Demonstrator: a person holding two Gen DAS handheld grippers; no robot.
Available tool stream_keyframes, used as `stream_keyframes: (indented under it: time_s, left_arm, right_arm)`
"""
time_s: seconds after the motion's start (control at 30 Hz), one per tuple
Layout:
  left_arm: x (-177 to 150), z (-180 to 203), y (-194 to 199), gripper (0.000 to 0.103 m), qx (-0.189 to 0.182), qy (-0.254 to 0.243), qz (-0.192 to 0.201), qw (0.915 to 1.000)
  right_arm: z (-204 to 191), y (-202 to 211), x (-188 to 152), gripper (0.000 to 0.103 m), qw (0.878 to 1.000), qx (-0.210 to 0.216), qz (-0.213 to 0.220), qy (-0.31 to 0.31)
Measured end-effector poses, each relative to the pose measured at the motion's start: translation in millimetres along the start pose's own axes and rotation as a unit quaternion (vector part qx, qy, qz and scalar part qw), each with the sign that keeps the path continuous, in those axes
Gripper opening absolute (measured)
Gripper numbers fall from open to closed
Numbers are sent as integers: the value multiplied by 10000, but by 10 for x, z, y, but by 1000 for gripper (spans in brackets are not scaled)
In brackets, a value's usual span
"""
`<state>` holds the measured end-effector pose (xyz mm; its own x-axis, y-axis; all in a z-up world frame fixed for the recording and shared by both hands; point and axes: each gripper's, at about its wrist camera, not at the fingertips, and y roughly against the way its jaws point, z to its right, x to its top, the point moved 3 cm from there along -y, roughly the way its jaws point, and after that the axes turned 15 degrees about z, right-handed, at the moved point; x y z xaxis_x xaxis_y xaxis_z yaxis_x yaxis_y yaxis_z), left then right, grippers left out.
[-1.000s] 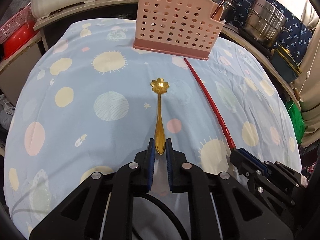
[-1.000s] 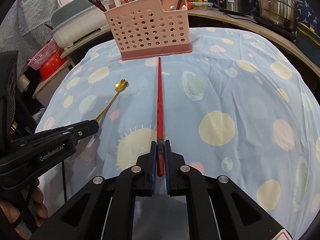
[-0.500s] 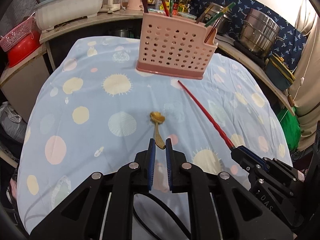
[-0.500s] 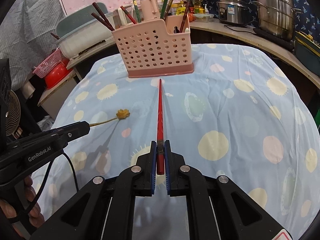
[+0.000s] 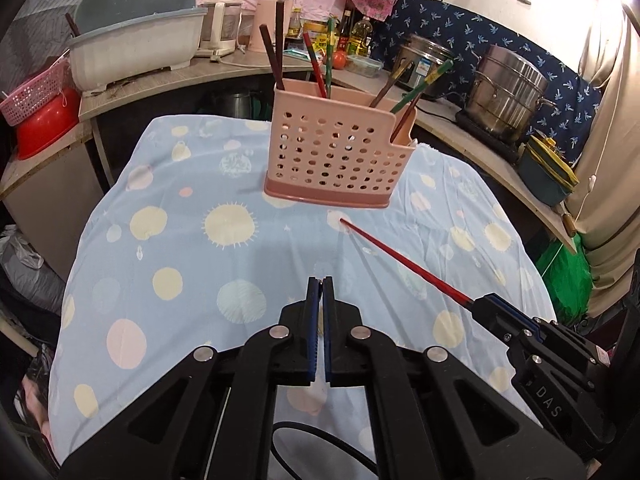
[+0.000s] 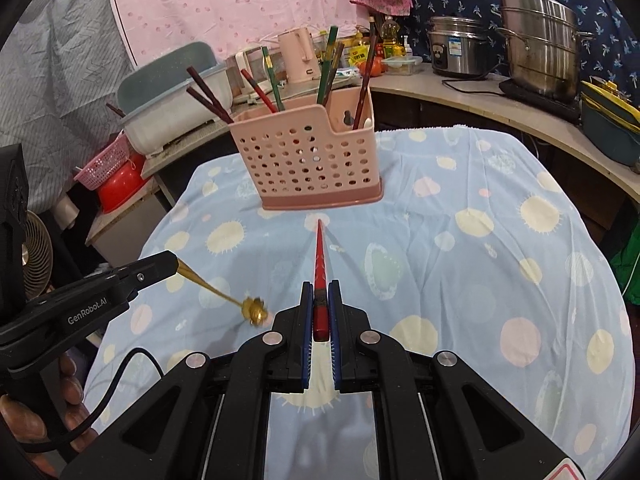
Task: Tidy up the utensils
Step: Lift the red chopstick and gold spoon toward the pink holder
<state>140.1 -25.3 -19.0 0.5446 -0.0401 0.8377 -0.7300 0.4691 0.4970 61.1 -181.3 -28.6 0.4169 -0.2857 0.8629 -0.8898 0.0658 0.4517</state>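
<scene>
A pink perforated utensil holder (image 5: 336,156) (image 6: 308,160) with several chopsticks in it stands at the far side of the blue dotted tablecloth (image 5: 192,264). My left gripper (image 5: 319,280) (image 6: 172,262) hangs above the cloth. Its jaws are closing tight on the handle tip of a gold flower spoon (image 6: 224,294). The spoon droops down to the right and is hidden in the left wrist view. My right gripper (image 6: 320,284) (image 5: 486,300) is shut on the thick end of a red chopstick (image 6: 320,256) (image 5: 400,260), which points at the holder's base.
A curved counter behind the table carries steel pots (image 5: 504,92), a rice cooker (image 6: 456,52), a pink kettle (image 6: 298,54) and a pale dish basin (image 5: 136,48). A red bowl (image 5: 44,124) and a fan (image 6: 36,256) stand at the left. A hand (image 6: 24,428) holds the left gripper.
Both grippers rose off the cloth with their utensils. The spoon swung from lying forward to drooping below the left fingers, out of that view. The holder now appears lower and farther.
</scene>
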Motion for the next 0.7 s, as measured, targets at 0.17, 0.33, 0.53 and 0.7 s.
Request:
stream_keyframes:
  time_s: [0.17,0.33,0.53,0.7]
  left_arm:
    - [160,60,74,1,-57,-77,149,9998]
    - [333,117,134,1,-101,-165,294,9994]
    - [610,173,195,1,-109,-321,522,9981]
    - [945,234,261,1,-110,-439,831,9955]
  right_arm:
    - [11,58,167,7,9998,21,178,-33]
    - [-1,107,340,7,9993,42,361,-17]
    - [-12,176,683,7,9975,77,702,46]
    - [-18,195,1031,7,9952,181,965,31]
